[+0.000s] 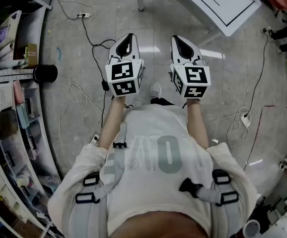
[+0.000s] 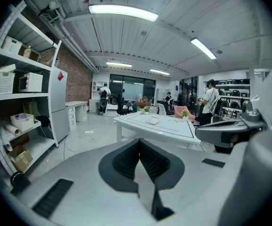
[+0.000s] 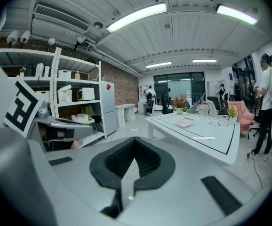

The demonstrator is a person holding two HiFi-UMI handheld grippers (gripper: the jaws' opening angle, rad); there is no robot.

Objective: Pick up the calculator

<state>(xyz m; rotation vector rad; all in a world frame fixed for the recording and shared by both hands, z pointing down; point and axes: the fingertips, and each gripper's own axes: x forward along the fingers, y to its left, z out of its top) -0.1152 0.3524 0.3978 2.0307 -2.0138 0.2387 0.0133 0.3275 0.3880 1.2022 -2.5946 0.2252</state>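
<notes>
The calculator (image 3: 183,123) is a small pale, pinkish slab lying flat on the white table (image 3: 216,138), some way ahead of me and also seen from the left gripper view as the calculator (image 2: 152,121) on the table (image 2: 173,132). In the head view only a corner of the table (image 1: 223,11) shows and the calculator is hidden. I hold both grippers side by side in front of my chest, over the floor and short of the table. My left gripper (image 1: 126,39) (image 2: 139,142) is shut and empty. My right gripper (image 1: 181,39) (image 3: 134,140) is also shut with nothing in it.
Storage shelves (image 1: 9,88) line my left side, with a grey fridge (image 2: 58,105) beyond them. Cables and a power strip (image 1: 84,15) lie on the floor. A person (image 3: 269,86) stands right of the table, and office chairs and plants stand at its far end.
</notes>
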